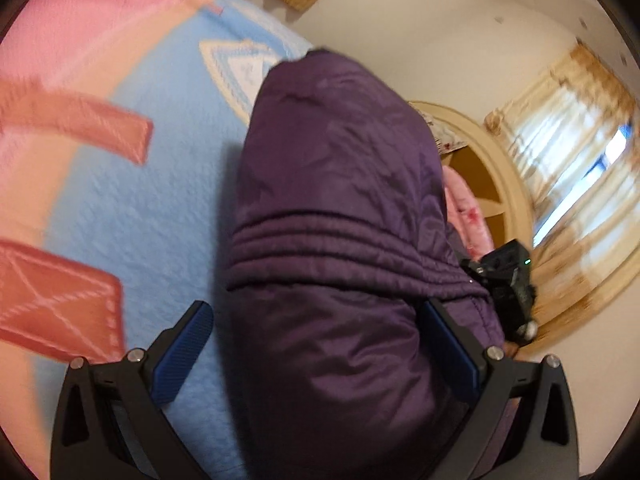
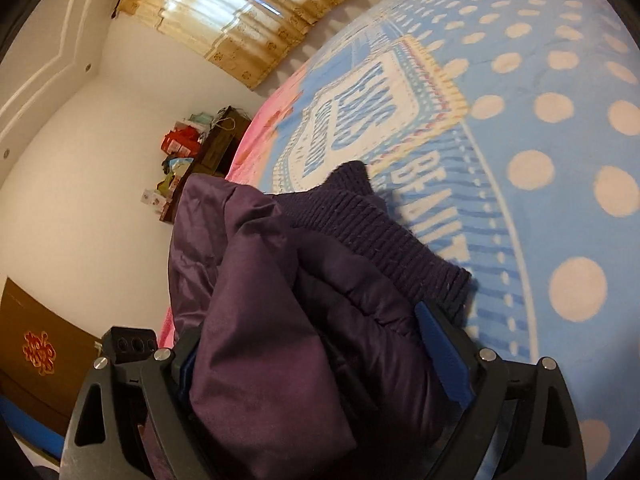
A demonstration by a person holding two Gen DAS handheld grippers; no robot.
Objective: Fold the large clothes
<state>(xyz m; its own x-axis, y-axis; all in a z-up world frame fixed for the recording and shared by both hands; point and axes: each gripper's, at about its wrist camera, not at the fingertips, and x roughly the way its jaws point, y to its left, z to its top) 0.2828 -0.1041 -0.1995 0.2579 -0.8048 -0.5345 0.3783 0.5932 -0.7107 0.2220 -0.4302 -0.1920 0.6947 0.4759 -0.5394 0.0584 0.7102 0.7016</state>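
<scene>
Your left gripper (image 1: 316, 336) stands wide, its blue pads (image 1: 182, 354) at about 8 and 4 o'clock in the left wrist view, with the purple jacket (image 1: 340, 240) bulging up between them toward 12 o'clock; the left pad is clear of the cloth, while the right pad lies against it. Your right gripper (image 2: 320, 360) is also spread wide, with jacket cloth bunched between its jaws; whether the pads press on it you cannot tell. The jacket's ribbed knit cuff (image 2: 380, 224) spills toward 1 o'clock onto the blue bedspread (image 2: 560, 160). The jacket lies on that bedspread, whose pink border (image 1: 80, 20) shows at 10 o'clock from your left wrist.
</scene>
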